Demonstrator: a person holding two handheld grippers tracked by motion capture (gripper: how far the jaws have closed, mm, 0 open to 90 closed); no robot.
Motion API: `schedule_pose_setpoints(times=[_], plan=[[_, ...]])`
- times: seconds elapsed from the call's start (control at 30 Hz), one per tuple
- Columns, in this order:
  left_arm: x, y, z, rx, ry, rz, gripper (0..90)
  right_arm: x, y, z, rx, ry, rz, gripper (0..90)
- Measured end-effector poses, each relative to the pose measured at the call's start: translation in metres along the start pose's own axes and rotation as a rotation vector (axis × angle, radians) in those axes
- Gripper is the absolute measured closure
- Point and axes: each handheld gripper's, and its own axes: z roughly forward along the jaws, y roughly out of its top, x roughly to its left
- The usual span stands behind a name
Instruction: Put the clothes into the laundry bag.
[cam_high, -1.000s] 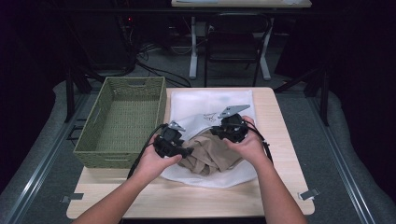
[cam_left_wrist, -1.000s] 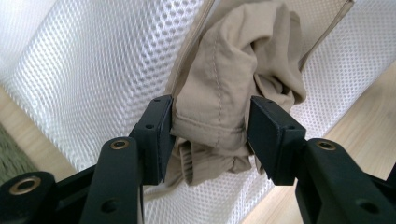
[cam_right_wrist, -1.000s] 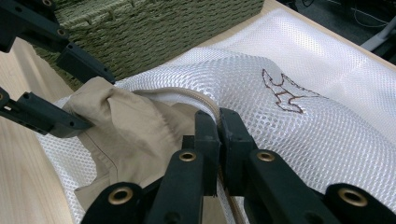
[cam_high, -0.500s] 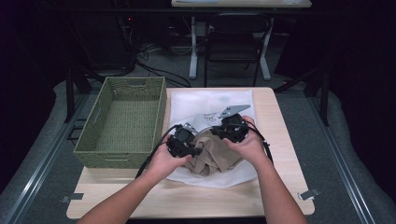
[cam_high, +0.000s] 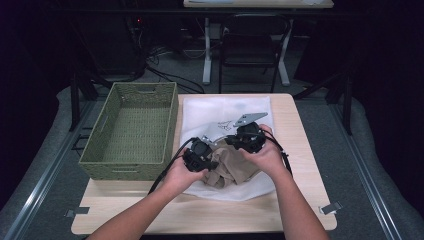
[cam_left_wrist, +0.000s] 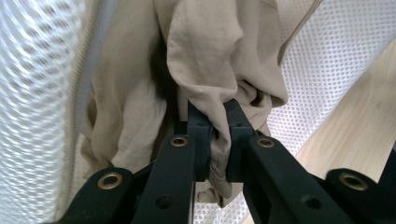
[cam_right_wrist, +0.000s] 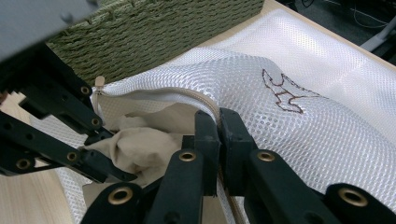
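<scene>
beige cloth (cam_high: 231, 167) lies crumpled at the mouth of a white mesh bag (cam_high: 227, 111), which is spread flat on the wooden table (cam_high: 300, 200), just to the right of a green woven basket (cam_high: 131, 131). left gripper (cam_left_wrist: 214, 122) has just been closing its jaws, and now they pinch a fold of the beige cloth, with the fabric bunched up between the two black pads. right gripper (cam_right_wrist: 218, 122) has its jaws pressed together on the zipper edge of the mesh bag, lifting this edge a little, so the cloth shows in the opening under it. in the high view both hands are close together over the cloth, the left gripper (cam_high: 199, 152) beside the right gripper (cam_high: 245, 137). a small brown drawing (cam_right_wrist: 282, 91) is stitched on the upper side of the bag.
</scene>
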Motion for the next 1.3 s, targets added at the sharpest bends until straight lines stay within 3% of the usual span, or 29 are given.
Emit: schedule_pose_setpoints(times=[0.1, 0.2, 0.4, 0.47, 0.57, 0.83, 1.1, 1.3], plan=[[0.001, -0.003, 0.003, 0.007, -0.001, -0.008, 83.2, 0.000, 0.000, -0.001, 0.000, 0.000, 0.003, 86.9], [0.000, -0.007, 0.000, 0.008, 0.024, -0.010, 74.3, 0.000, 0.000, -0.001, -0.001, 0.000, 0.003, 87.0], [-0.002, -0.015, -0.022, -0.044, 0.024, -0.015, 53.3, -0.001, -0.001, -0.002, -0.005, -0.001, 0.007, 86.9], [-0.003, -0.019, -0.033, -0.069, 0.024, -0.024, 51.0, -0.001, -0.001, -0.002, -0.006, -0.002, 0.006, 86.9], [-0.001, -0.026, -0.045, -0.073, 0.054, -0.018, 50.9, -0.001, -0.001, -0.002, -0.006, -0.003, 0.006, 86.9], [0.008, -0.041, -0.064, -0.096, 0.106, -0.049, 50.7, -0.001, -0.001, -0.002, -0.005, -0.003, 0.004, 86.9], [0.013, -0.051, -0.060, -0.085, 0.085, -0.071, 50.1, -0.001, -0.001, -0.003, -0.006, -0.004, 0.006, 87.0], [0.011, -0.053, -0.045, -0.062, 0.073, -0.067, 48.6, -0.001, -0.001, -0.002, -0.004, -0.005, 0.006, 86.9]])
